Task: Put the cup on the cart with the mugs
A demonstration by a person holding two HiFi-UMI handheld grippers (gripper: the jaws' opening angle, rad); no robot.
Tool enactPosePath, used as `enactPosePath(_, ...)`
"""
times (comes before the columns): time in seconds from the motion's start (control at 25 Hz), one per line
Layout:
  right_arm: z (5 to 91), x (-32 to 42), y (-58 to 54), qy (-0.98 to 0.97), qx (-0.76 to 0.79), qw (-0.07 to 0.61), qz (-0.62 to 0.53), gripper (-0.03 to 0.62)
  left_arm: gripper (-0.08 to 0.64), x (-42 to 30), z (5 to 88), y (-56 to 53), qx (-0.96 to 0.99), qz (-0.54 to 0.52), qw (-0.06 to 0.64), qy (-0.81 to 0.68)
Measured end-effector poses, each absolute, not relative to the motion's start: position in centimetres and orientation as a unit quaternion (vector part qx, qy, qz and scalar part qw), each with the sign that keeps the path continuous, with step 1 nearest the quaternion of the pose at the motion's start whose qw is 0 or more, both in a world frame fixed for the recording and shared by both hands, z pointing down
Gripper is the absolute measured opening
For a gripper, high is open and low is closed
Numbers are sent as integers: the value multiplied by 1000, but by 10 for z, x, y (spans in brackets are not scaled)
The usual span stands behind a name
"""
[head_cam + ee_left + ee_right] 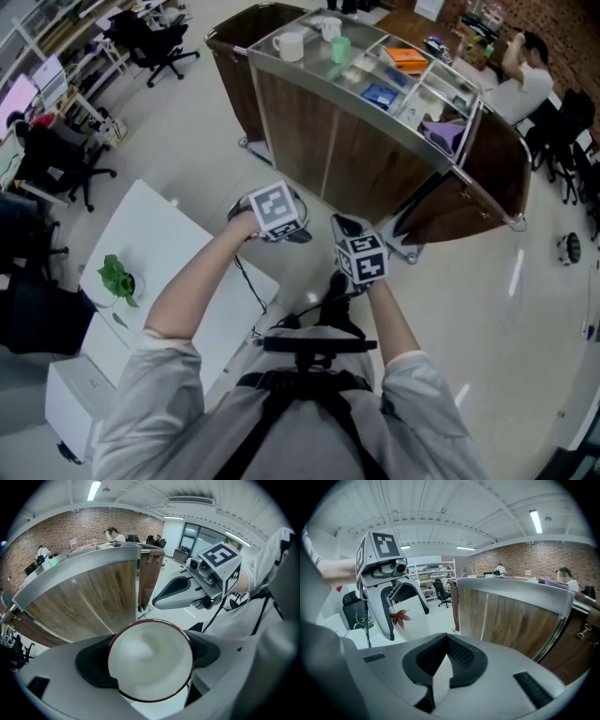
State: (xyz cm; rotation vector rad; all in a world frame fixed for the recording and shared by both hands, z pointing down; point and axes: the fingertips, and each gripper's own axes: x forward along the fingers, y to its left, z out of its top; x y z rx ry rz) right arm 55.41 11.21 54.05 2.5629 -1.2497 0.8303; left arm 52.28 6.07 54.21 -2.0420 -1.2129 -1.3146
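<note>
A white cup [151,663] with a dark red rim sits between the jaws of my left gripper [150,657], which is shut on it. In the right gripper view the same cup [402,617] shows a red leaf print and hangs under the left gripper [389,590]. My right gripper [444,654] is shut with nothing in it. In the head view both grippers, left [277,219] and right [349,234], are held side by side in front of the wood-panelled cart [375,150]. On the cart's top stand a white mug [289,45] and a green cup [340,49].
A white table [178,253] with a small green plant [117,278] stands at the left. Office chairs [159,42] and desks fill the far left. A person [520,75] sits beyond the cart. The cart's tray holds books and boxes [405,58].
</note>
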Motion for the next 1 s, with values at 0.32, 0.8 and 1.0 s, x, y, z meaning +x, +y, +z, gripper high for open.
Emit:
enactPosePath(0.32,493,652,94,-472,843,82,243,8,436,624,515,58,-749,-482,197,-410)
enactPosePath(0.8,421,773,88,-523,825,88,197,8,436,753,451,55,-782,-472,185,-363)
enactPosePath(1.0,395,802,85,-535,822,78,181,8,436,789,425,48,-781,-472,200,-356)
